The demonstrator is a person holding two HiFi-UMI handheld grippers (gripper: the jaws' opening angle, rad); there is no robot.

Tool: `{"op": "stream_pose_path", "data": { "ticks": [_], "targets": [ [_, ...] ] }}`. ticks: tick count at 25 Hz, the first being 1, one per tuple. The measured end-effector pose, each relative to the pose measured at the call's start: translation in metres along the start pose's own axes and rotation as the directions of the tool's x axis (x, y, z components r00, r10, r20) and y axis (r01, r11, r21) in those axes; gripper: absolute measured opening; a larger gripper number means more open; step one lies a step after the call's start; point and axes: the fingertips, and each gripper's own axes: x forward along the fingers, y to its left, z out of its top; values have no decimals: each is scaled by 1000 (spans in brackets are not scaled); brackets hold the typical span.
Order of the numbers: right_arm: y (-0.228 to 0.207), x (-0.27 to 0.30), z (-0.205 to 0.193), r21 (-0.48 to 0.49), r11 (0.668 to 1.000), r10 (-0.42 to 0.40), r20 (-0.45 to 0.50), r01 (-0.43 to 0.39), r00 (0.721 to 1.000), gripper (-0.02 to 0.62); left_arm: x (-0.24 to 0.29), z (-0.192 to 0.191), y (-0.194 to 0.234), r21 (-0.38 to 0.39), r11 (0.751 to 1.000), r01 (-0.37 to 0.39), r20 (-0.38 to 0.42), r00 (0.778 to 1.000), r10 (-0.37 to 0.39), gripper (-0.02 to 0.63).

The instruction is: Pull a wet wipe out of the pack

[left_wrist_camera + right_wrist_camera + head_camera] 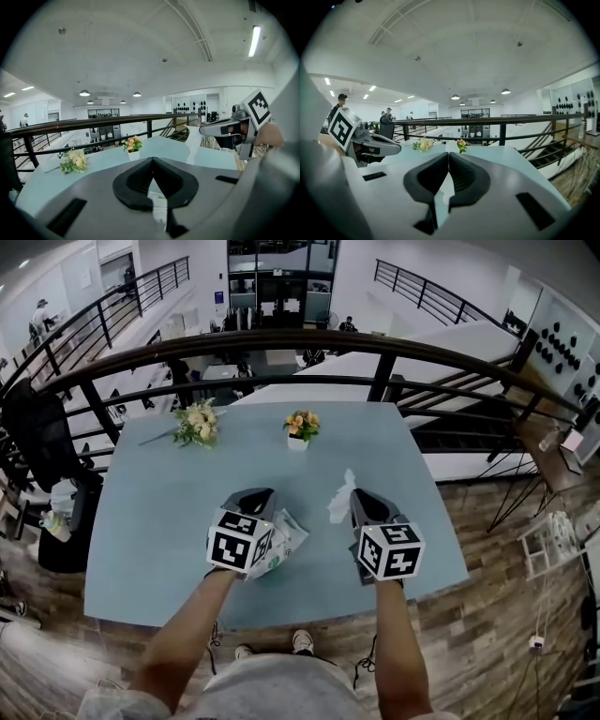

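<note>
Smooth, matt, pale-blue table [150, 521], centre frame. Thin, crumpled white cloth wet wipe [339, 502]; glossy plastic-film pack [287, 538]. Wood-plank floor [497, 554], lower right.

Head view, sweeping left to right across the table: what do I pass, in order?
Loose flower bunch → left gripper → potted flowers → wet wipe → right gripper. Wipe pack skipped: it overlaps the left gripper.

I'm looking down on a pale blue table [150, 521] on a wood-plank floor [506, 549], set against a dark curved railing [281, 341] that overlooks a lower office level. Loose flower bunch [197, 423] near the table's far left corner, small flower pot [301, 427] mid far edge. Black chair [37, 442] off the left edge. White ceiling [140, 47], round lamps [84, 93], one strip light [255, 40].
</note>
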Motion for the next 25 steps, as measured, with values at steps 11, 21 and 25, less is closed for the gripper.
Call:
{"op": "stream_pose_path", "data": {
  "ticks": [11,21,25],
  "targets": [
    [-6,-5,10,-18,1000,-18,53,19,998,11,4,6,-4,12,1000,2,5,1000,-2,-5],
    [-5,-4,14,-15,1000,-10,73,11,997,11,0,6,1,7,1000,-18,6,1000,18,-5],
    [-4,-3,17,-15,1000,-5,78,6,997,11,-1,6,3,7,1000,-22,5,1000,22,-5]
  ]
}}
